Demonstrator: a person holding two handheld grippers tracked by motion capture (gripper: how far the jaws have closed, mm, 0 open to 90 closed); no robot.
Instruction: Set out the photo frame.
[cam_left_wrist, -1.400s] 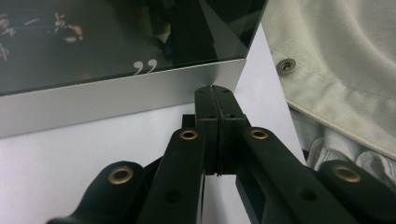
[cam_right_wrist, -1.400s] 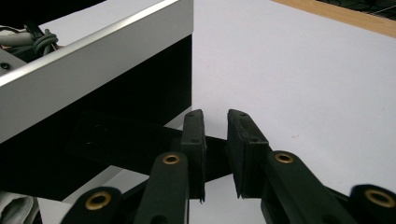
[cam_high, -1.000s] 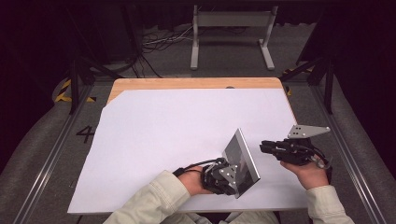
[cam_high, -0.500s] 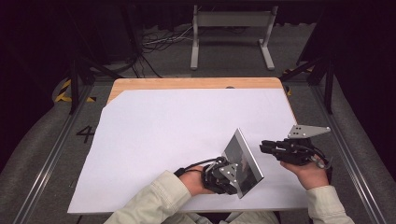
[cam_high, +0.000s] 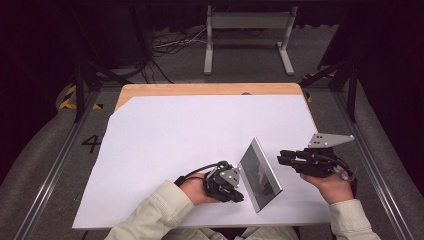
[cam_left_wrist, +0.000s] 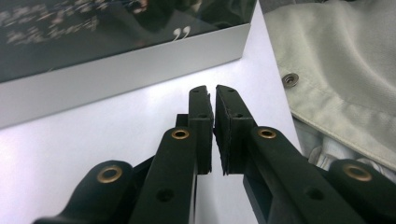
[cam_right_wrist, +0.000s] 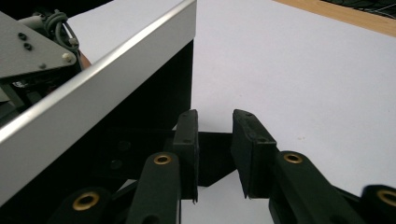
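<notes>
My left gripper (cam_high: 239, 186), at seven o'clock on the white sheet (cam_high: 190, 135), has its jaws nearly touching with nothing between them. Just at its three o'clock a silver-framed picture frame (cam_high: 260, 175) stands tilted on the sheet. Further toward three o'clock, my right gripper (cam_high: 281, 157) points at the frame with jaws slightly parted, holding nothing.

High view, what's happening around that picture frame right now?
A person works at a table covered by a white sheet. A silver picture frame stands tilted between the two tools. The left tool sits beside its near edge, jaws nearly closed on nothing. The right tool is behind the frame, jaws slightly apart, gripping nothing.
</notes>
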